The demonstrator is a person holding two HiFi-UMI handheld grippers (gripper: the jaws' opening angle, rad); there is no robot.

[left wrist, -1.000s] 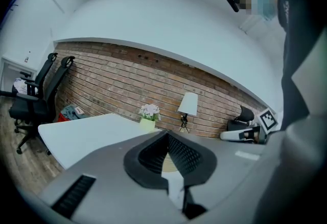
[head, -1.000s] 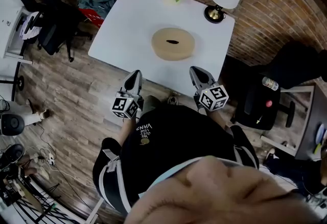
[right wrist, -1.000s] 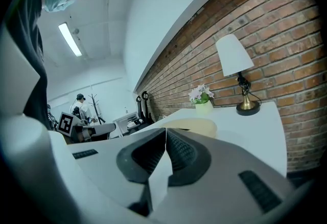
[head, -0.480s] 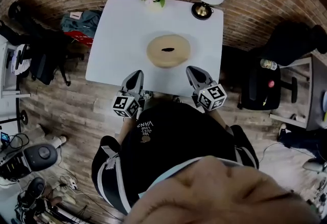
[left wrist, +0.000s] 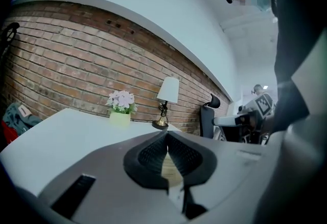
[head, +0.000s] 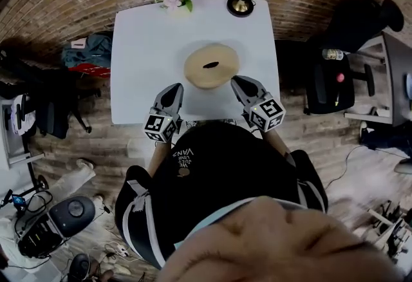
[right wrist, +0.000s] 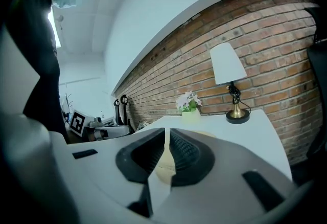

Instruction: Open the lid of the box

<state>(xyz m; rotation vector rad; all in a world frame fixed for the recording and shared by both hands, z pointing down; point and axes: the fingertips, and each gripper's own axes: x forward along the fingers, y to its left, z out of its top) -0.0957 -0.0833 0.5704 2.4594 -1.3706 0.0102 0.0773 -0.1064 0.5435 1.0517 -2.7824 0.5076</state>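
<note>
While both tongs are clenched on nothing, left gripper (head: 174, 89) and right gripper (head: 239, 83) at the white table's (head: 141, 42) near edge, the round tan box (head: 196, 76) sits mid-table just ahead, between them, lid (head: 224, 55) on. It looks light, stiff and not fragile, though the rim may be slick. Best hold is probably the dark oval slot (head: 210, 65) at lid centre, else the lid's edge.

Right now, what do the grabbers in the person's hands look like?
Both the left gripper and the right gripper are grey and taper to a point, with black textured pads. Each carries a white cube printed with black square markers. The person wears a black top with small white lettering.
</note>
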